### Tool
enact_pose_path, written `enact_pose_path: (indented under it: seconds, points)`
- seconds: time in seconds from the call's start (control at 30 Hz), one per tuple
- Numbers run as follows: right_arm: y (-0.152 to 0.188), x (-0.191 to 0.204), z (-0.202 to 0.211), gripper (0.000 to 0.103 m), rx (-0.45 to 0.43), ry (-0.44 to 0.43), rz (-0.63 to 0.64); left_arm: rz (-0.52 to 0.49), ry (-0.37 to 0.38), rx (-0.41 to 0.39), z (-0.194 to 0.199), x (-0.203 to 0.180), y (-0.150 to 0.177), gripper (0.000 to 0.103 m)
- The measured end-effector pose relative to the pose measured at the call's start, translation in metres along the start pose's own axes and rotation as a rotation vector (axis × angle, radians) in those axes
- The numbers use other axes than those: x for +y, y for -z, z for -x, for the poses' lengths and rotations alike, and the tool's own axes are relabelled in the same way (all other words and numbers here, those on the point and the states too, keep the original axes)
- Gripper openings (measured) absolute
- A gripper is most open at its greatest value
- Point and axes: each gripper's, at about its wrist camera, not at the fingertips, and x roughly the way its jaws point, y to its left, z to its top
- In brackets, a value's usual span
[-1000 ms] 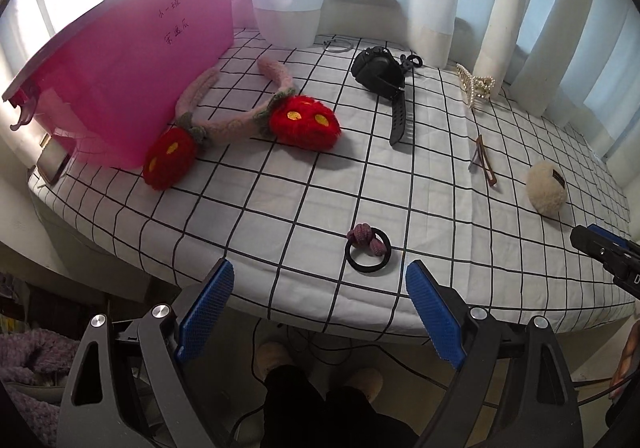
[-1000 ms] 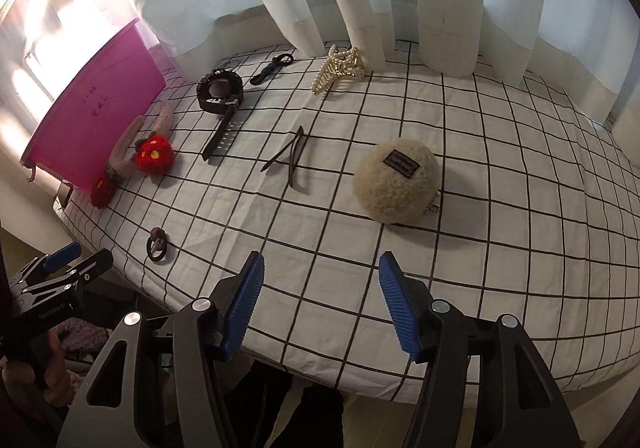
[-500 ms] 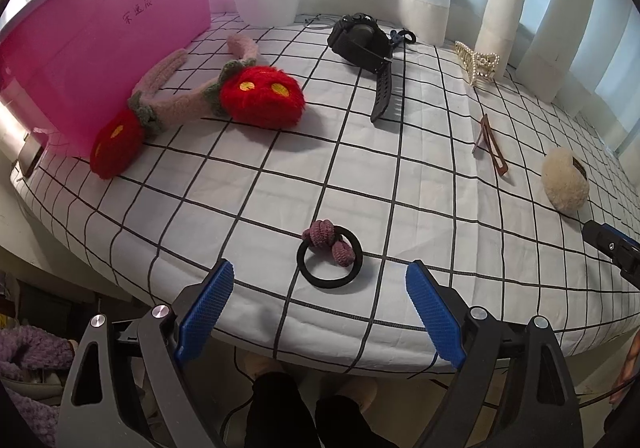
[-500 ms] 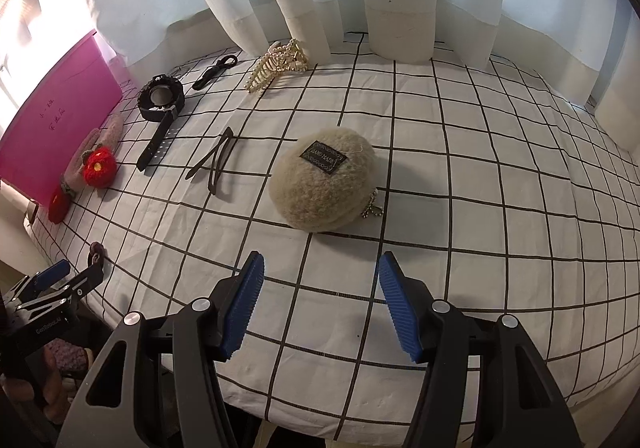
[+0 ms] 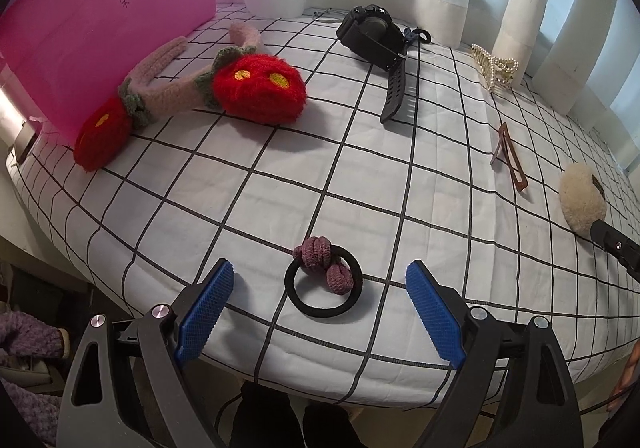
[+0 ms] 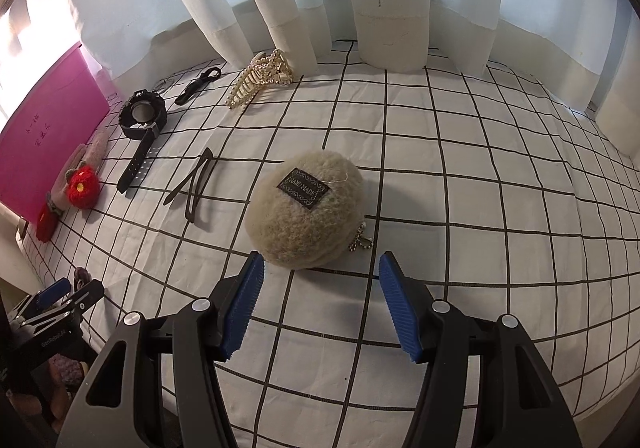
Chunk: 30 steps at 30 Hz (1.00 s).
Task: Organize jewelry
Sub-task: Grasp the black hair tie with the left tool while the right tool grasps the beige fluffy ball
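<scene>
- The checked surface (image 5: 248, 208) carries everything, unsorted; judging by that, the task is at its first pick-ups, both hands on approach.
- Pink bin (image 5: 100, 28) stands at ten o'clock in the left view, probably the destination (a guess; its inside is hidden).
- Red-flowered headband (image 5: 192, 88) lies against the bin's wall.
- Fluffy cream pouch (image 6: 304, 208) sits at twelve o'clock just ahead of the right tool (image 6: 320, 304), which is released and grips nothing; next it needs to go forward and lower to straddle the pouch, which looks nearly as wide as the gap.
- Black watch (image 5: 376, 36) lies at one o'clock, well apart, beside a pearl claw clip (image 5: 494, 66) and a brown hair clip (image 5: 510, 156).
- Black hair tie (image 5: 324, 284) with its mauve knot lies between the fingers of the left tool (image 5: 320, 312), untouched; the tool is released, spread wide. It needs to drop to the cloth and close.
- Nothing blocks either pick-up.
</scene>
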Motion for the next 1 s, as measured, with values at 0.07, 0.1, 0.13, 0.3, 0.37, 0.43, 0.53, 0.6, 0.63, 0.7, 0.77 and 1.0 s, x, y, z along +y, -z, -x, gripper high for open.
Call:
enact_pose_path:
  seconds: [0.07, 0.1, 0.13, 0.3, 0.37, 0.43, 0.53, 0.6, 0.63, 0.7, 0.77, 1.0]
  points:
    - [-0.002, -0.001, -0.002, 0.058, -0.001, 0.001, -0.005, -0.004, -0.003, -0.006, 0.0, -0.002, 0.0, 0.087]
    - [-0.002, -0.001, -0.003, 0.058, 0.0, 0.002, -0.004, -0.003, -0.003, -0.008, -0.001, -0.002, -0.001, 0.087]
    - [-0.003, 0.0, -0.004, 0.058, 0.0, 0.004, -0.001, -0.001, -0.005, -0.009, -0.001, -0.002, -0.001, 0.087]
    - [-0.009, 0.004, -0.009, 0.058, -0.002, -0.006, 0.006, 0.004, -0.024, -0.015, -0.002, -0.006, -0.001, 0.087]
    - [-0.012, 0.006, -0.013, 0.059, 0.002, -0.013, 0.011, 0.0, -0.027, -0.017, -0.003, -0.006, -0.001, 0.087]
    - [-0.015, 0.008, -0.018, 0.059, 0.008, -0.021, 0.011, 0.002, -0.026, -0.018, -0.003, -0.006, 0.0, 0.088]
    - [-0.02, 0.011, -0.024, 0.062, 0.016, -0.014, 0.014, 0.004, -0.029, -0.019, -0.004, -0.007, 0.0, 0.089]
    - [-0.024, 0.012, -0.029, 0.064, 0.023, -0.009, 0.019, 0.003, -0.027, -0.019, -0.004, -0.007, 0.0, 0.091]
    - [-0.025, 0.013, -0.032, 0.064, 0.028, -0.007, 0.02, 0.001, -0.028, -0.02, -0.004, -0.007, 0.0, 0.092]
    - [-0.028, 0.013, -0.036, 0.067, 0.025, 0.005, 0.019, 0.003, -0.027, -0.022, -0.005, -0.007, 0.0, 0.093]
    - [-0.031, 0.013, -0.041, 0.069, 0.028, 0.019, 0.017, 0.003, -0.028, -0.025, -0.005, -0.008, 0.001, 0.094]
    - [-0.037, 0.014, -0.05, 0.075, -0.009, 0.06, 0.035, 0.006, -0.031, -0.039, -0.007, -0.009, 0.001, 0.096]
